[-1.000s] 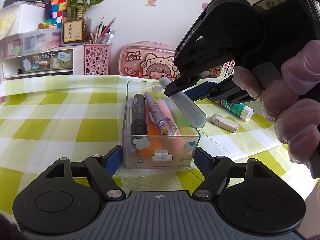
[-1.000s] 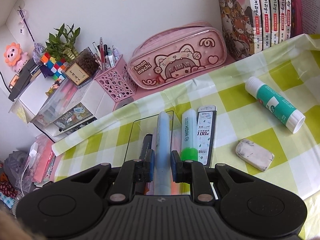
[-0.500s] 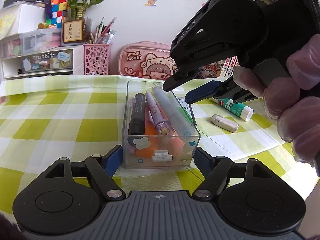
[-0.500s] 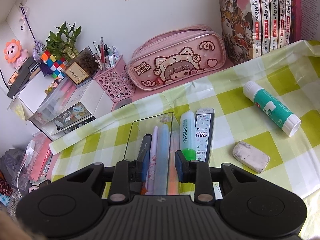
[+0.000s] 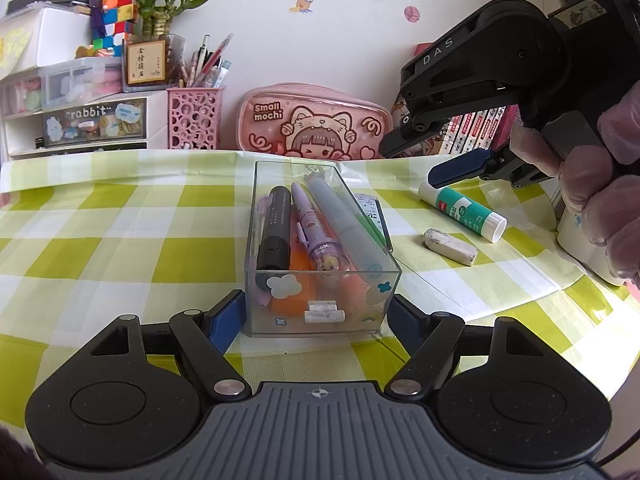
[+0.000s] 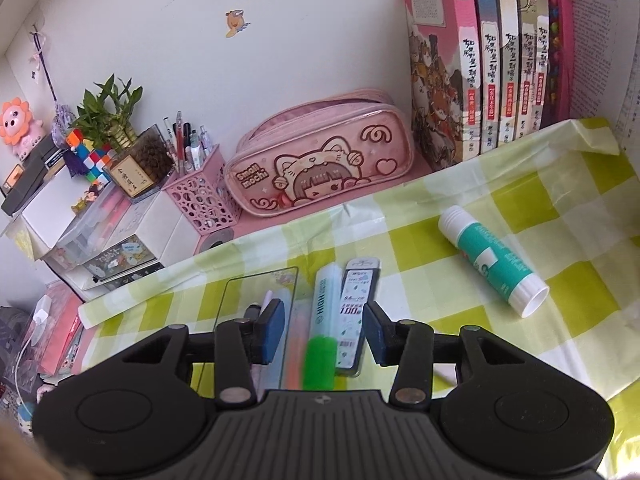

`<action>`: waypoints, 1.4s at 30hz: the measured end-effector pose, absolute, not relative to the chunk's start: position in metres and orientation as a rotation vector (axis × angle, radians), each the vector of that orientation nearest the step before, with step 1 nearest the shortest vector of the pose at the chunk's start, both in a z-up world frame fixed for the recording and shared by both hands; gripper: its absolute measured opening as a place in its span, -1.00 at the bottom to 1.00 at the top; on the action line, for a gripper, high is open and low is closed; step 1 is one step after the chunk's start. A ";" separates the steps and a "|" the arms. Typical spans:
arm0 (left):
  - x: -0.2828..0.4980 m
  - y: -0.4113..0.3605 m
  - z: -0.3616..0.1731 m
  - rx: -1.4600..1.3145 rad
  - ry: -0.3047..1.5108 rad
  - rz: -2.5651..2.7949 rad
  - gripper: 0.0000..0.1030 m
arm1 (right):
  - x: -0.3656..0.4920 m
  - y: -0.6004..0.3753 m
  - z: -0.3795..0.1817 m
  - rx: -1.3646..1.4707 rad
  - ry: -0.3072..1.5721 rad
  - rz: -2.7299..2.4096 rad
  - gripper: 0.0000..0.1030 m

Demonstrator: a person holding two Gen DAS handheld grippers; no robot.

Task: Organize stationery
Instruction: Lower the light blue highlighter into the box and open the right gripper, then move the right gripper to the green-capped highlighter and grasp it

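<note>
The left gripper (image 5: 318,318) sits at the near edge of the table (image 5: 100,248), its pads pinching the near end of the clear box (image 5: 322,316) from both sides; in my judgement it should keep that grip so the box does not slide while things go in. Inside the box the grey-blue pen (image 5: 346,224) lies along the right wall beside a purple pen (image 5: 316,228) and a black marker (image 5: 276,228), so that drop looks done. The right gripper (image 6: 325,330) is above the box's far right side, its jaws having just been opening, now spread with nothing pinched. Just under it, touching the outside of the box's right wall, lie the green highlighter (image 6: 322,332) and the lead case (image 6: 356,312), probably the next picks; approach along their length and close squarely on one only. Farther right, towards the right edge, lie the eraser (image 5: 450,242) and the glue stick (image 5: 462,210), well apart from the box
</note>
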State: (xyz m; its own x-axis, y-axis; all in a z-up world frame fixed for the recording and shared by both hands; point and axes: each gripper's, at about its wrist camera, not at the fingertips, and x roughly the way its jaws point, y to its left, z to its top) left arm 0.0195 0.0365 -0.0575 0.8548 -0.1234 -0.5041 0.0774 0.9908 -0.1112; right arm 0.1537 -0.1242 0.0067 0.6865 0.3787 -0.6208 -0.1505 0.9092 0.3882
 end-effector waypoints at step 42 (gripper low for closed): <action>0.019 0.041 -0.056 -0.088 0.528 -0.053 0.43 | 0.207 -0.089 -0.033 0.121 0.893 0.359 -0.11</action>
